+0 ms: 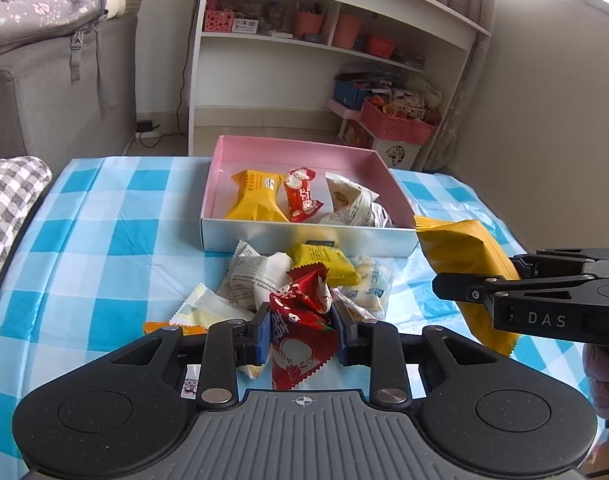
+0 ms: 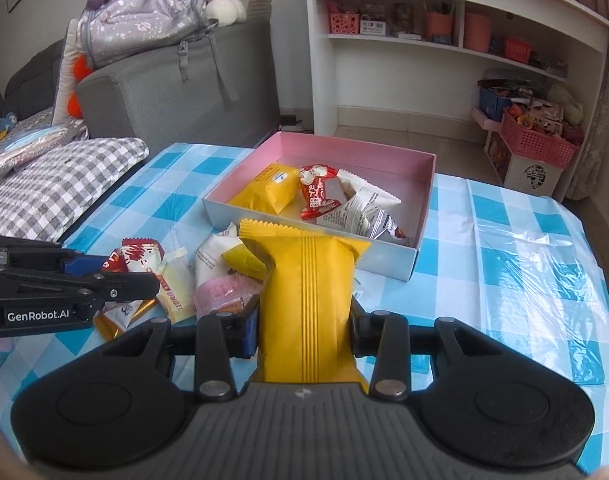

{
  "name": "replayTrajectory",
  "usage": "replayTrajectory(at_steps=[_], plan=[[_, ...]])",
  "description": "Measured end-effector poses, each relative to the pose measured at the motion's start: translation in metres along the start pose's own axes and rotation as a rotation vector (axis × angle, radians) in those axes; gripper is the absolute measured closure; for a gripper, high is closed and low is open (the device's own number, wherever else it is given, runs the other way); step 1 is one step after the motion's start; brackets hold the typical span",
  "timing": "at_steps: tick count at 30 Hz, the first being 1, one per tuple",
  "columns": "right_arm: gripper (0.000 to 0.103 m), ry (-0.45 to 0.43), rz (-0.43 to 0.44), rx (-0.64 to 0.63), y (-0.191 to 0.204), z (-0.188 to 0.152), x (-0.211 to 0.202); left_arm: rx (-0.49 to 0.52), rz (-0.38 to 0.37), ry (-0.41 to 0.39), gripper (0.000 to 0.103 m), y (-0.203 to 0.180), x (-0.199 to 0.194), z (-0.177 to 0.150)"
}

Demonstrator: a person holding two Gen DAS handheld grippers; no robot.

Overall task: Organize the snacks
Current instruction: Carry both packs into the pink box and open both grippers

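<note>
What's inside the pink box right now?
The pink box holds three packets: a yellow one, a red one and a white one. Its near wall hides their lower edges.

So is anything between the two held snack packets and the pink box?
Nothing visible. The red packet and yellow packet are both held above the loose pile, and the box beyond is open-topped with free room inside.
</note>
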State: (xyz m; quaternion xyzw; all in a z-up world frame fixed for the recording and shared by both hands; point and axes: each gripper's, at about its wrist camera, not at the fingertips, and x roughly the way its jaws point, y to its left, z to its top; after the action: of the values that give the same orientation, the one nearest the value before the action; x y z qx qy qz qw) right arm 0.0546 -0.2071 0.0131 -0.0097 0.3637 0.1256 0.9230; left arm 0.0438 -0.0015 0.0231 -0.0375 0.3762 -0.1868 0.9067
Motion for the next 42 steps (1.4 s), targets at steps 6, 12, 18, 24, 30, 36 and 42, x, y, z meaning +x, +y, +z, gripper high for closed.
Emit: replayTrajectory(at_steps=[6, 12, 18, 24, 30, 36, 42], plan=[[0.066, -0.012, -0.037, 0.065, -0.01, 0.013, 0.015, -0.08, 0.007, -0.024, 0.075, 0.005, 0.013, 0.016], [0.066, 0.002, -0.047, 0.118, -0.02, 0.027, 0.032, -0.118, -0.006, -0.004, 0.075, 0.005, 0.037, 0.039], [0.066, -0.022, -0.08, 0.185, -0.046, 0.052, 0.052, -0.094, 0.003, 0.031, 0.075, 0.007, 0.082, 0.074], [0.066, -0.011, -0.103, 0.185, -0.064, 0.076, 0.087, -0.028, 0.022, 0.083, 0.075, 0.0, 0.131, 0.095], [0.066, 0.016, -0.124, 0.113, -0.071, 0.093, 0.117, 0.009, 0.059, 0.125, 0.075, -0.003, 0.167, 0.099], [0.066, 0.06, -0.152, 0.009, -0.07, 0.103, 0.143, -0.011, 0.089, 0.135, 0.075, 0.01, 0.194, 0.106], [0.066, 0.084, -0.154, -0.021, -0.074, 0.108, 0.155, -0.009, 0.108, 0.108, 0.076, 0.013, 0.212, 0.116]])
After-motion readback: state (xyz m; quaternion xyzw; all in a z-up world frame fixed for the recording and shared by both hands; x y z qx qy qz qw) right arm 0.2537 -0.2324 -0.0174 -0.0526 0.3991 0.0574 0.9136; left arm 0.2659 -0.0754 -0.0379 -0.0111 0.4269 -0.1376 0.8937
